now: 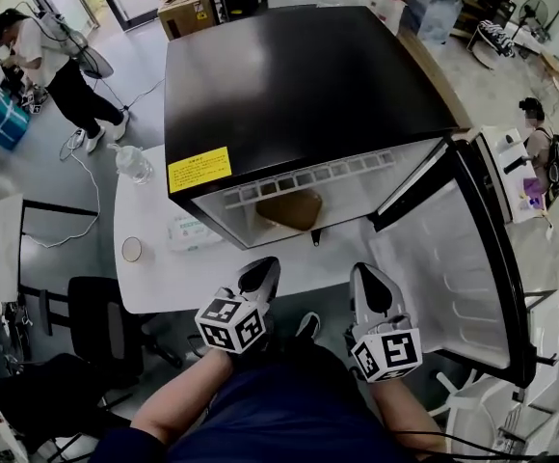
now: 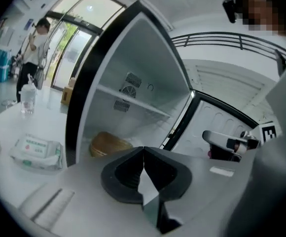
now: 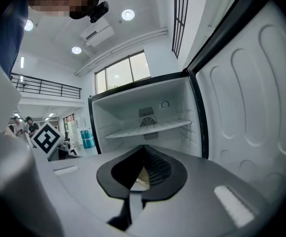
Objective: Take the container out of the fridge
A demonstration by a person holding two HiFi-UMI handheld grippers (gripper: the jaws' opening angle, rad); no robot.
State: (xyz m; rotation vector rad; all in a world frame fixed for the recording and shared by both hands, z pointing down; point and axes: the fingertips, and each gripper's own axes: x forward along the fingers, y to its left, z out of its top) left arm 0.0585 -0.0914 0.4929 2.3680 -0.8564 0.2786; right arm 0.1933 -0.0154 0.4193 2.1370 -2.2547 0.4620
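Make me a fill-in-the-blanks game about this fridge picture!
The door of the black fridge stands ____.
The brown container sits ____ the fridge.
The left gripper and the right gripper both have their jaws ____, holding nothing.
Missing words: open; inside; shut.

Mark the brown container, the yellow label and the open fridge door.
Brown rounded container (image 1: 292, 208), head view, top face.
Yellow rectangular label (image 1: 199, 169), head view, centre.
Open white fridge door (image 1: 443, 258), head view, inner panel.

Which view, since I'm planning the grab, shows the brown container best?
Head view: the brown container lies in plain sight inside the fridge. The left gripper view cuts off its lower edge; the right gripper view gives only a tan sliver.
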